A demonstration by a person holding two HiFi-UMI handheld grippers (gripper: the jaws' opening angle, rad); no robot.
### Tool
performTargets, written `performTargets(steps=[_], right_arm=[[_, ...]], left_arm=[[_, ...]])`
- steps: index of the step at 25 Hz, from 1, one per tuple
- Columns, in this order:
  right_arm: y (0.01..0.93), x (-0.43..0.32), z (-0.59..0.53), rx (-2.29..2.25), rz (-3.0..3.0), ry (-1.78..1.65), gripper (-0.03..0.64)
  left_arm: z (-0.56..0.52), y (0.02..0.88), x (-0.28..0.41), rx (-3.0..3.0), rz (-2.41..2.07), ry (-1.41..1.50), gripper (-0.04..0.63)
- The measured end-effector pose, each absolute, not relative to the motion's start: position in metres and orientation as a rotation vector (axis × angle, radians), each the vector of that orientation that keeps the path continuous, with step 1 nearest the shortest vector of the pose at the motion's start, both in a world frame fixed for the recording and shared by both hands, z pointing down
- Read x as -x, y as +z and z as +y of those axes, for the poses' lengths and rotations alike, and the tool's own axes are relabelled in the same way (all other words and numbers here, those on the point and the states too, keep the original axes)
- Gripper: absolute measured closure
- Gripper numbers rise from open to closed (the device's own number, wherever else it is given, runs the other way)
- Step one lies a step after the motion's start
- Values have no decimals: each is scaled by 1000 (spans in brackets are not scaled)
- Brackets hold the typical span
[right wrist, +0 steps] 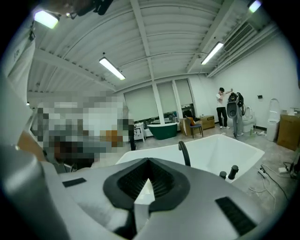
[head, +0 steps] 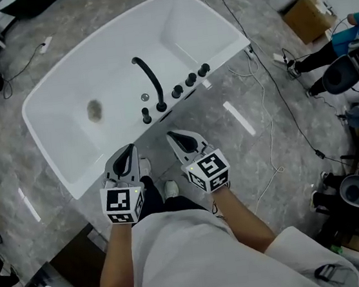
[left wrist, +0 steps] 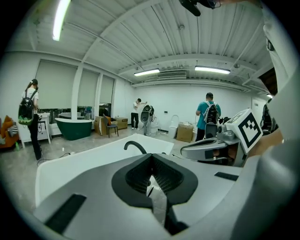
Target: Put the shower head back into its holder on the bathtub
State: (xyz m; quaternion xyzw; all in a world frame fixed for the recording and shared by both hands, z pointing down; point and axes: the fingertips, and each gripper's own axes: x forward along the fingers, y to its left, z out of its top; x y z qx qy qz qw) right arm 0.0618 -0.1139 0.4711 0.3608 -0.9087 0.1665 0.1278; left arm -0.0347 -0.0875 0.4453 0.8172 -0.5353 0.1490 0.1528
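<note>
The white bathtub [head: 53,116] lies across the head view. A black curved spout [head: 151,78] rises from its near rim beside a row of black knobs [head: 190,80]. At the row's left end stands a short black upright piece [head: 146,116]; whether it is the shower head in its holder is too small to tell. My left gripper [head: 128,150] and right gripper [head: 173,136] hover side by side just short of the near rim, both shut and empty. Each gripper view shows jaws closed tip to tip: left gripper [left wrist: 150,158], right gripper [right wrist: 148,161], with the spout [right wrist: 184,152] beyond.
Cables [head: 269,83] trail over the grey floor right of the tub. A cardboard box [head: 309,16] and equipment [head: 343,74] stand at the far right. People [left wrist: 206,119] and a green tub [left wrist: 74,127] are far across the room.
</note>
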Motion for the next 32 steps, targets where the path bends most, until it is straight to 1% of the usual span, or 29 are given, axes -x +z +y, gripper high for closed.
performTargets(steps=[7, 15, 21, 32], right_arm=[[425, -79, -75, -1050, -2705, 494, 598], [384, -84, -53, -1108, -2751, 433, 598], [377, -87, -47, -1171, -2713, 421, 598], [380, -76, -40, -1267, -2666, 429, 598]], left_arm=[[-55, 414, 23, -2352, -1570, 404, 583], [-41, 382, 34, -2430, -1570, 365, 583], [-43, 370, 43, -2466, -1543, 343, 583], [-40, 373, 52, -2512, -1449, 337, 583]])
